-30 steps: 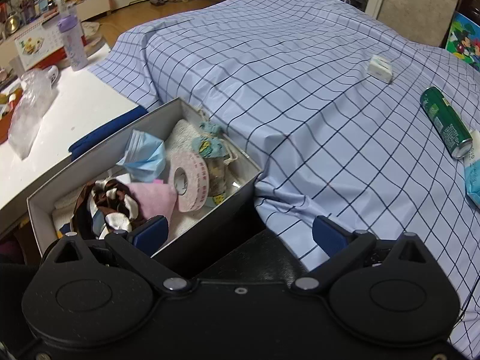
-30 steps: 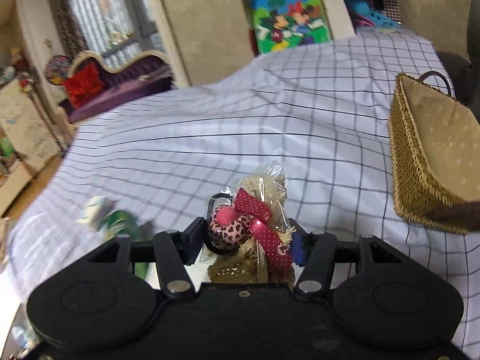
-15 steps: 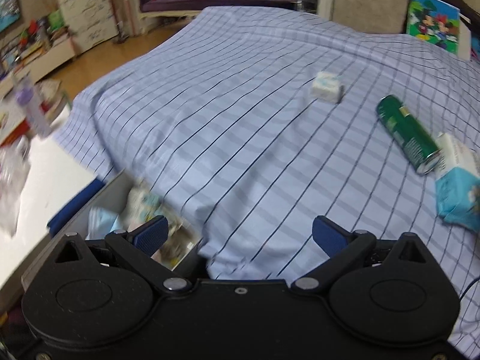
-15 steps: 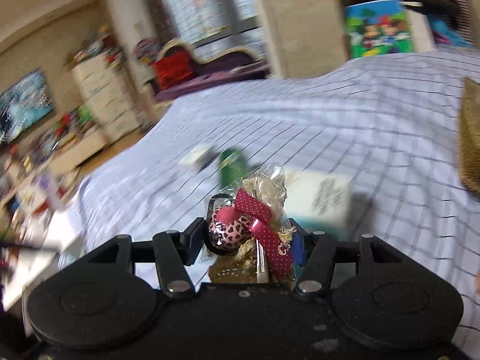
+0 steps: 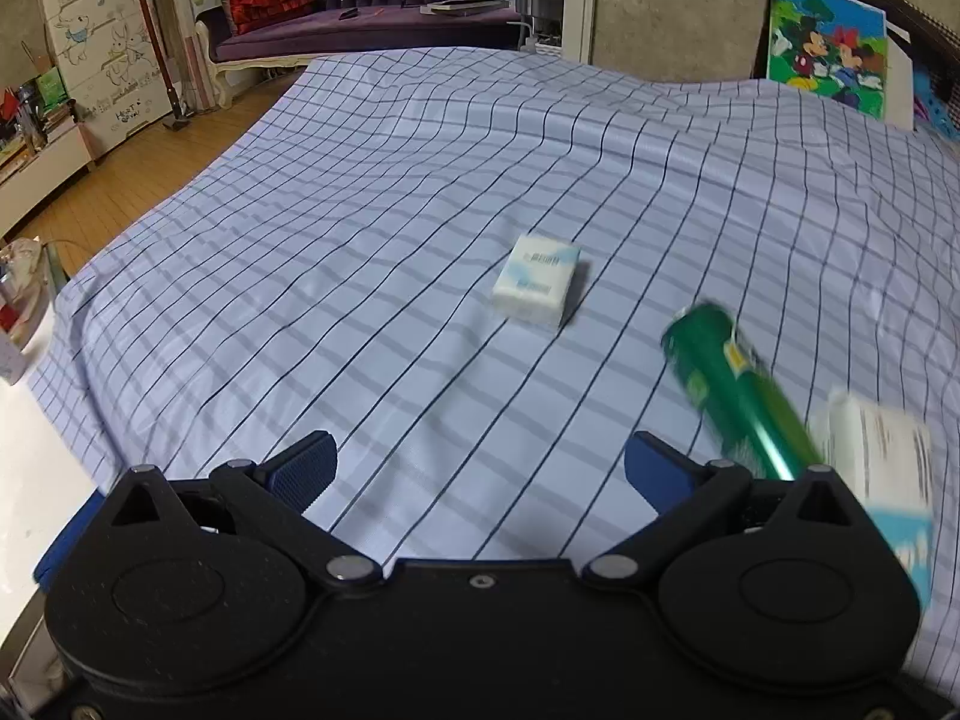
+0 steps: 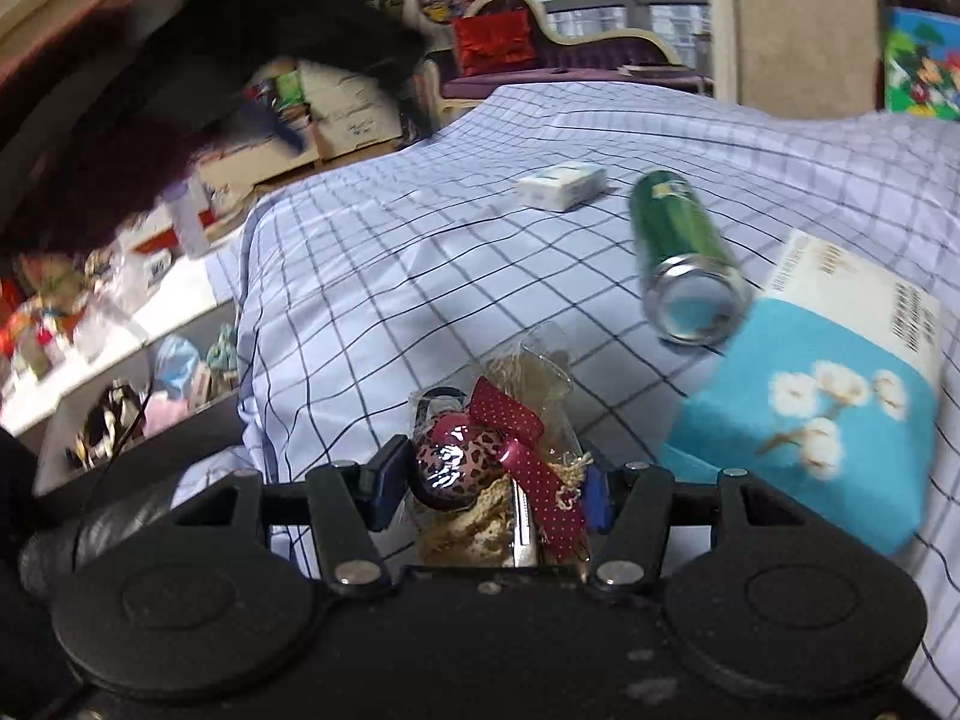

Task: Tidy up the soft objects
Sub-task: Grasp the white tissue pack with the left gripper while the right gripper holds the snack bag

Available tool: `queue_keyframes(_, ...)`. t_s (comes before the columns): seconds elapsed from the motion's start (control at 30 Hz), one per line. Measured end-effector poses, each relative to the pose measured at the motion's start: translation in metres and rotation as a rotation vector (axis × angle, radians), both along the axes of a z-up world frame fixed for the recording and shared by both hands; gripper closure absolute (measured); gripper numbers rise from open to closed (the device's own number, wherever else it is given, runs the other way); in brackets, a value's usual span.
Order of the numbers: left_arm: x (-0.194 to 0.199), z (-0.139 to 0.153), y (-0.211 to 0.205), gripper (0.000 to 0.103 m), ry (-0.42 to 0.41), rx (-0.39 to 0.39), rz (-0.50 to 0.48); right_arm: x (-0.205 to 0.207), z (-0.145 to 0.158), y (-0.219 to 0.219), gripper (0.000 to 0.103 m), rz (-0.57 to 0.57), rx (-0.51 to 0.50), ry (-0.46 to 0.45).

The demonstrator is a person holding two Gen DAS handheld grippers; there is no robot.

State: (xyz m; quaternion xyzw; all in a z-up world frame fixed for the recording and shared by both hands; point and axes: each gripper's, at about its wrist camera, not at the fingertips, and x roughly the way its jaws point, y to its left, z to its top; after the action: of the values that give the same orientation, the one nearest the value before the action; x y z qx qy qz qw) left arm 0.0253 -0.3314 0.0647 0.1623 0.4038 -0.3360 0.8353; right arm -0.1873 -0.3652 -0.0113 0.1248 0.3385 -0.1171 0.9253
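Observation:
My right gripper [image 6: 487, 483] is shut on a small clear packet of hair accessories [image 6: 501, 456] with a leopard-print bobble and a red dotted bow, held above the checked bedsheet [image 6: 420, 276]. My left gripper [image 5: 480, 468] is open and empty above the sheet [image 5: 420, 192]. A small white tissue pack [image 5: 537, 278] lies ahead of it and also shows in the right wrist view [image 6: 562, 185]. The grey box of soft things [image 6: 150, 396] sits at the left beside the bed.
A green can [image 5: 738, 396] lies on the sheet, also in the right wrist view [image 6: 684, 252]. A blue and white tissue box [image 6: 822, 396] lies next to it, blurred in the left wrist view [image 5: 882, 468]. A white table [image 5: 36, 480] stands left.
Both grippers have swung. The left view has left the grey box and now faces the tissue pack and can. The right gripper has turned left with the packet, bringing the box into view.

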Motion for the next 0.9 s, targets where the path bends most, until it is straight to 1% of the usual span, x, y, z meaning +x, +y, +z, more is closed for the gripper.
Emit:
queue_keyframes(0.07,0.005,-0.002,-0.015,0.004,-0.006,-0.003,0.012,0.009,-0.005,0.003,0.047,0.029,-0.018,0.005)
queue_keyframes(0.13,0.012,-0.004,-0.028,0.004,-0.002,-0.012,0.028,0.013,-0.012,0.001,0.047,0.039,0.004,0.005)
queue_keyframes(0.2,0.019,-0.007,-0.040,0.004,0.004,-0.027,0.053,0.015,-0.019,-0.002,0.047,0.037,0.027,0.002)
queue_keyframes(0.37,0.041,-0.020,-0.067,0.004,0.043,-0.043,0.135,0.015,-0.029,-0.011,0.047,0.005,0.033,-0.023)
queue_keyframes(0.53,0.058,-0.038,-0.098,0.004,0.033,0.000,0.171,0.008,-0.028,-0.015,0.047,-0.022,0.014,-0.058)
queue_keyframes(0.6,0.062,-0.044,-0.108,0.004,0.020,0.009,0.172,0.007,-0.027,-0.012,0.047,-0.008,0.014,-0.069)
queue_keyframes(0.73,0.068,-0.055,-0.124,0.004,-0.009,0.036,0.158,0.006,-0.023,0.002,0.047,0.042,-0.030,-0.083)
queue_keyframes(0.8,0.073,-0.060,-0.129,0.004,-0.026,0.052,0.158,0.006,-0.023,0.004,0.047,0.062,-0.011,-0.095)
queue_keyframes(0.9,0.082,-0.068,-0.137,0.004,-0.026,0.069,0.156,0.007,-0.025,0.003,0.047,0.068,0.018,-0.102)
